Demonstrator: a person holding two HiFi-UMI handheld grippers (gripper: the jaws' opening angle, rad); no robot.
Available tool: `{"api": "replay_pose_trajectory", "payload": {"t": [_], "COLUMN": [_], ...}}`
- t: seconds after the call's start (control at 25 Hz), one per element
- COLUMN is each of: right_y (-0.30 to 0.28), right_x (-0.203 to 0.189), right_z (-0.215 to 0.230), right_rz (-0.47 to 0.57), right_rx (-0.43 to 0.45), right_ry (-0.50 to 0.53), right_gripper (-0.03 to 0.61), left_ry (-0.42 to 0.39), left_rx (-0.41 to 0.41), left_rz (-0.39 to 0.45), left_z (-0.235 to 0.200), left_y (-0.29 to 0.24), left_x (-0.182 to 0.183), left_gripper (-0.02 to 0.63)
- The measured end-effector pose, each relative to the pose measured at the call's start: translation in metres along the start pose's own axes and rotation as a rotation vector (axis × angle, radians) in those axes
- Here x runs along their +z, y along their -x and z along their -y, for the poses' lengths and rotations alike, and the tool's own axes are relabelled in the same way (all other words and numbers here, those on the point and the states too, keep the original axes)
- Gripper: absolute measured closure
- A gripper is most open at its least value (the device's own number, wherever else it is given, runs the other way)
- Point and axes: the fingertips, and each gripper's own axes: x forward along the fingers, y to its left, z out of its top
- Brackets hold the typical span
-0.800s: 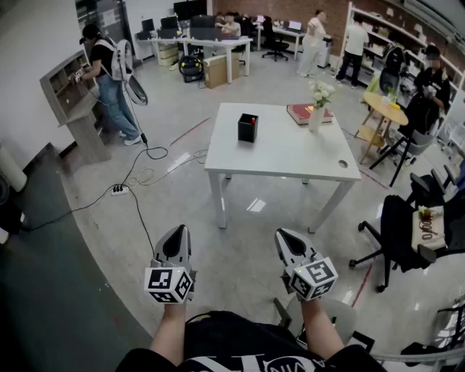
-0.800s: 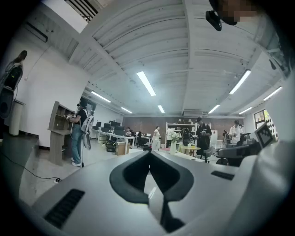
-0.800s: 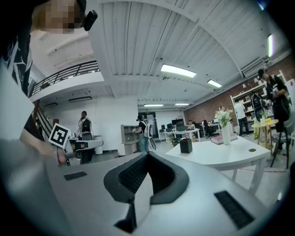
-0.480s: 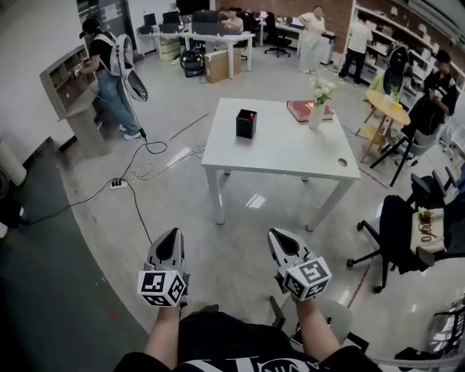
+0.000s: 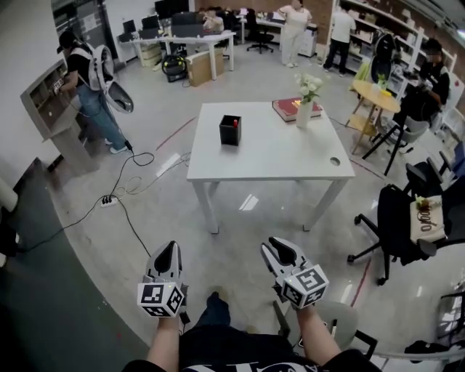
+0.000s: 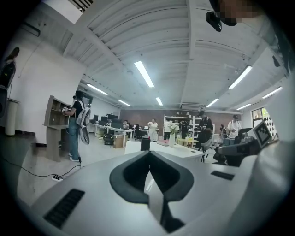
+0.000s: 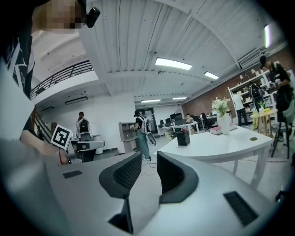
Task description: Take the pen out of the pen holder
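Vertically the pen stands in its holder; left gripper closed, right gripper parted, empty

- This is an open-plan office, large and shared, with a polished grey floor and long strip lights on a ribbed white ceiling.
- Rows of desks with dark monitors stand at the far end, and several people stand near them.
- A white worktop in the middle carries a black pen holder, a red book and a vase of white flowers.
- Black swivel chairs stand on the right, beside open shelving.
- A power strip and loose cables lie on the floor, near a person with a backpack at a grey cabinet.
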Motion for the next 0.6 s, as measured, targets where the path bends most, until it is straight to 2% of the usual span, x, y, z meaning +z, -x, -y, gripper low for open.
{"api": "replay_pose_trajectory", "payload": {"t": [0.16,0.28,0.6], "right_y": [-0.036,-0.063,-0.117], "right_x": [0.015,0.027,0.033], "right_z": [0.018,0.024,0.050], "right_rz": [-0.001,0.003,0.011], "right_rx": [-0.027,-0.046,-0.123], "right_ry": [0.005,0.024,-0.018], "right_gripper": [0.442,0.436,0.430], "left_ry": [0.005,0.016,0.020], "left_rx": [-0.057,-0.092,-0.173], "left_rz": [-0.002,-0.010,-0.018], "left_z": [-0.019,-0.033,-0.061], "left_y": [-0.058,-0.094,-0.162], "left_x": [0.010,0.016,0.025], "left_gripper": [0.615,0.615,0.615]}}
